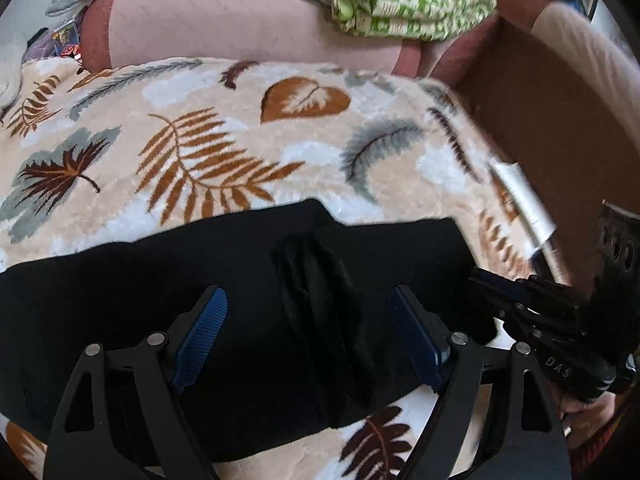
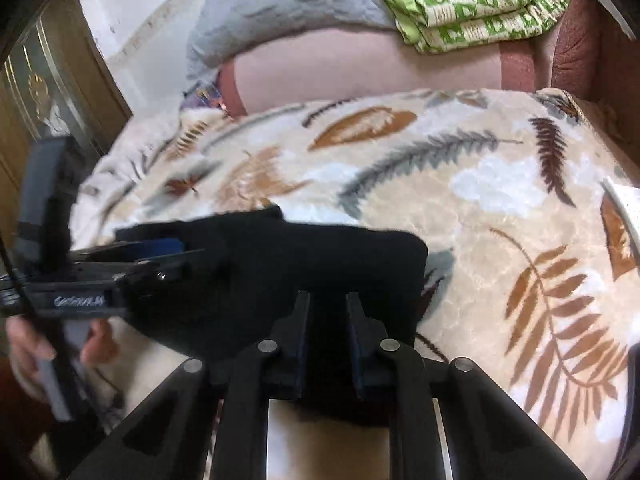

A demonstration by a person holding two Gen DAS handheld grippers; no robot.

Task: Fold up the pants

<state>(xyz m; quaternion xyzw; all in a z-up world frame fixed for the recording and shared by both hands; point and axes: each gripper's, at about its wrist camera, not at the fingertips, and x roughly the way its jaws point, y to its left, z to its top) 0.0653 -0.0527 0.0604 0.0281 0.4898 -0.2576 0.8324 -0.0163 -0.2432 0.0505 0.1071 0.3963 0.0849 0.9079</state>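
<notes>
Black pants lie partly folded on a leaf-patterned blanket. My left gripper is open, its blue pads apart above the cloth and a raised fold between them. In the right wrist view the pants show as a thick black bundle. My right gripper is nearly closed with black pants cloth between its fingers, at the bundle's near right edge. The right gripper also shows in the left wrist view at the pants' right end. The left gripper shows at the left of the right wrist view.
A pink sofa back runs behind the blanket. A folded green-and-white cloth and a grey quilt lie on it. A brown board stands at the right. A wooden cabinet stands at the left.
</notes>
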